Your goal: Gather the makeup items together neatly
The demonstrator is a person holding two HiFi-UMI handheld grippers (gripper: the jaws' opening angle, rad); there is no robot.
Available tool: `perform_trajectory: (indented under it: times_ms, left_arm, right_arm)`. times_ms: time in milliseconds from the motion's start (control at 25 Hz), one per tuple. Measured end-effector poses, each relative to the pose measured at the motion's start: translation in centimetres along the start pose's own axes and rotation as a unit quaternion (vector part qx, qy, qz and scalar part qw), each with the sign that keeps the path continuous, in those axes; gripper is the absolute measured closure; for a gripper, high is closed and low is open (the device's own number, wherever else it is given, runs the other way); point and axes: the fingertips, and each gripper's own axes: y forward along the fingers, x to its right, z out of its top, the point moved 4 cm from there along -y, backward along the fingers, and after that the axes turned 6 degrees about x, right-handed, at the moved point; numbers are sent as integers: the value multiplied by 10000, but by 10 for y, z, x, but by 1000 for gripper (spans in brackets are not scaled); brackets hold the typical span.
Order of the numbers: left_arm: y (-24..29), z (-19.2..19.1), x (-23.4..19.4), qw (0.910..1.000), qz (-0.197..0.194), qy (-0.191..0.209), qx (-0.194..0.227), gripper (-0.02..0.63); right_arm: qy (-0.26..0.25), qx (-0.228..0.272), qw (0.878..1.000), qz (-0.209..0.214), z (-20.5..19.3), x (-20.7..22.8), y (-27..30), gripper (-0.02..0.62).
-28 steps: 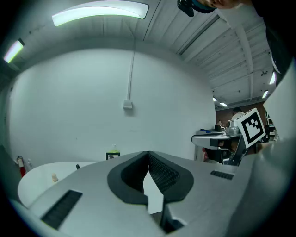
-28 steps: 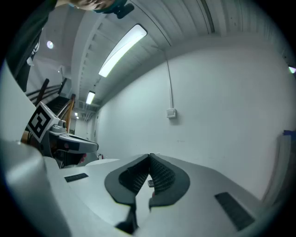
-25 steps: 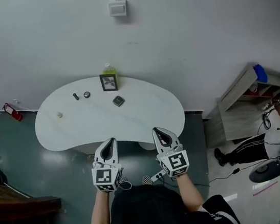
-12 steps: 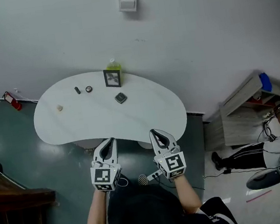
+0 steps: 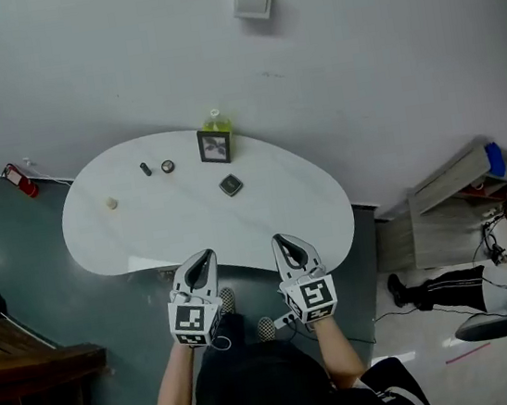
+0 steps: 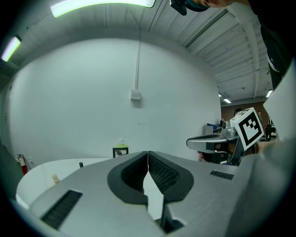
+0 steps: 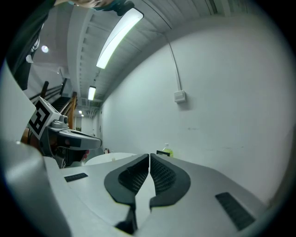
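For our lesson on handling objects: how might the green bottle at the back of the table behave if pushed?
The green bottle stands upright and looks narrow, so it may tip. The dark frame stands right before it and could topple too.

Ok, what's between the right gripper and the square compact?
Only bare white tabletop lies between the right gripper and the square compact, as the head view shows.

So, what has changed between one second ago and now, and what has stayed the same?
Both grippers came forward toward the white table. In the head view the tips of the left gripper and the right gripper now show over its near edge. Nothing was taken hold of or let go, and both pairs of jaws stay shut and empty. The square compact, the frame and the green bottle lie as before.
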Motion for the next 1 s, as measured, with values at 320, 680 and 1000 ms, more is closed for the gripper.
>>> perform_trajectory:
  times_ms: [320,680,1000]
  left_arm:
    - [63,-24,-74,9978,-545,-220,-318,586]
    - [125,-53,-134,9918,-1095,-355,-558,586]
    - [160,-81,-150,9879,-1184,-493,-876,586]
  right_arm:
    - [172,-410,9978,-492,-24,5,83,563]
    - [221,-771,9924,-936,-52,9,152,563]
    - [363,-1103,9897,-835,-80,21,193,563]
